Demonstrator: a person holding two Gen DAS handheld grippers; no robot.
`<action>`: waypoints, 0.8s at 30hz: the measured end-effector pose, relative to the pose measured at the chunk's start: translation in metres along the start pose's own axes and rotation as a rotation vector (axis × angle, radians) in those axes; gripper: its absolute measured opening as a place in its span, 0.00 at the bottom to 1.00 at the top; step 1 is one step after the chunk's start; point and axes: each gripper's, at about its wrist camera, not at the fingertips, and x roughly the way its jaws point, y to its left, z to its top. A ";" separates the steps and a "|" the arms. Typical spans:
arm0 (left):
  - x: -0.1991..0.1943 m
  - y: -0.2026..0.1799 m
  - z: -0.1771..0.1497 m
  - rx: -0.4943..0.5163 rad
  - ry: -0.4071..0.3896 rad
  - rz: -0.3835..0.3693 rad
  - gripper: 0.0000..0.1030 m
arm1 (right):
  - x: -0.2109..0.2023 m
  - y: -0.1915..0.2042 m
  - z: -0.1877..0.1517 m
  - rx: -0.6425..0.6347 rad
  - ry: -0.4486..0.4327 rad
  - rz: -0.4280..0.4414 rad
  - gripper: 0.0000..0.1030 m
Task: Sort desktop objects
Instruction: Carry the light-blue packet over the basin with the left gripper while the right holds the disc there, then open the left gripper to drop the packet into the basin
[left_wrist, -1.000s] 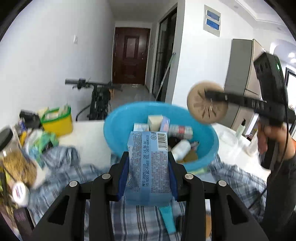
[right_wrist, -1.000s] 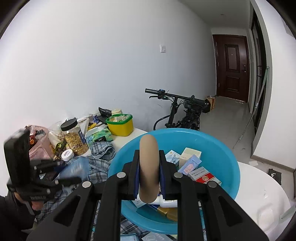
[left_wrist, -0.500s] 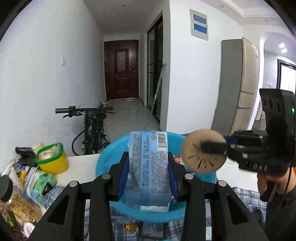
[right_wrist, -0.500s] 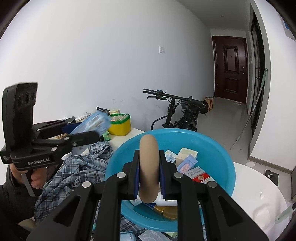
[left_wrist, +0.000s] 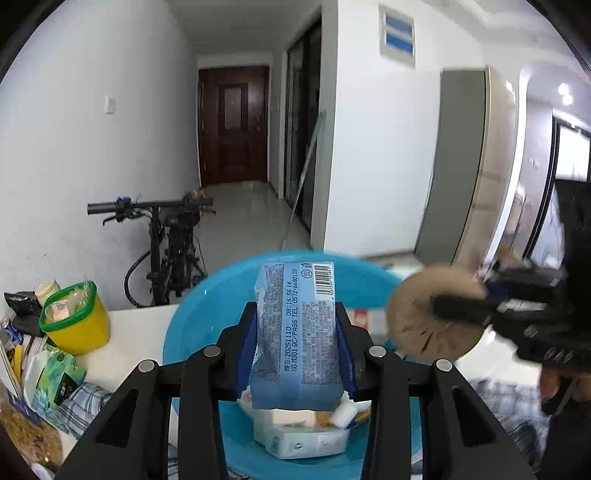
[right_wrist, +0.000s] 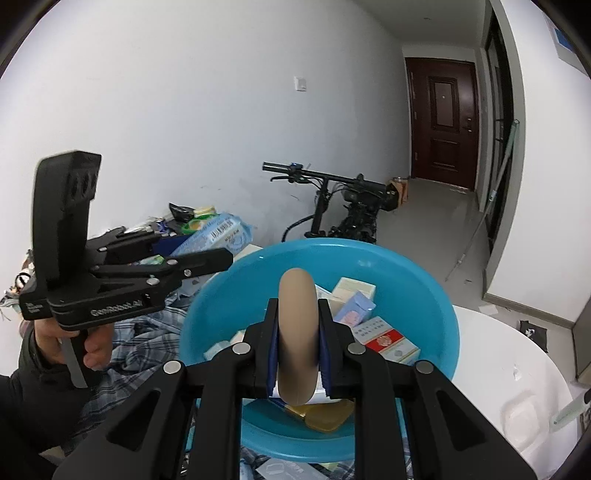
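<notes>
Over the basin (left_wrist: 192, 325), the left gripper (left_wrist: 295, 350) grips a packet (left_wrist: 299, 332); the right gripper (right_wrist: 297, 350) clamps a disc (right_wrist: 297, 332). Several boxes already lie inside. Clutter beside it remains.

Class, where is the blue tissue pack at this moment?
In the left wrist view the blue tissue pack sits centre frame, clamped in the left gripper over the blue basin.

We count two handheld grippers – the left gripper (left_wrist: 295, 365) and the right gripper (right_wrist: 297, 343) – one blue basin (right_wrist: 413, 280), one blue packet (left_wrist: 299, 332), one tan disc (right_wrist: 297, 332), one yellow tub (left_wrist: 79, 326), one bicycle (right_wrist: 343, 210) and one dark door (left_wrist: 233, 125).
</notes>
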 end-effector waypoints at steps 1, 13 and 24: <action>0.003 0.001 -0.003 0.004 0.008 0.011 0.39 | 0.001 0.000 0.000 0.002 0.002 -0.002 0.16; 0.007 0.015 -0.006 -0.036 0.042 -0.046 0.39 | 0.003 0.001 0.000 0.020 -0.028 -0.026 0.16; 0.005 0.020 -0.007 -0.040 0.031 -0.023 0.39 | -0.008 0.002 0.003 0.030 -0.066 -0.033 0.17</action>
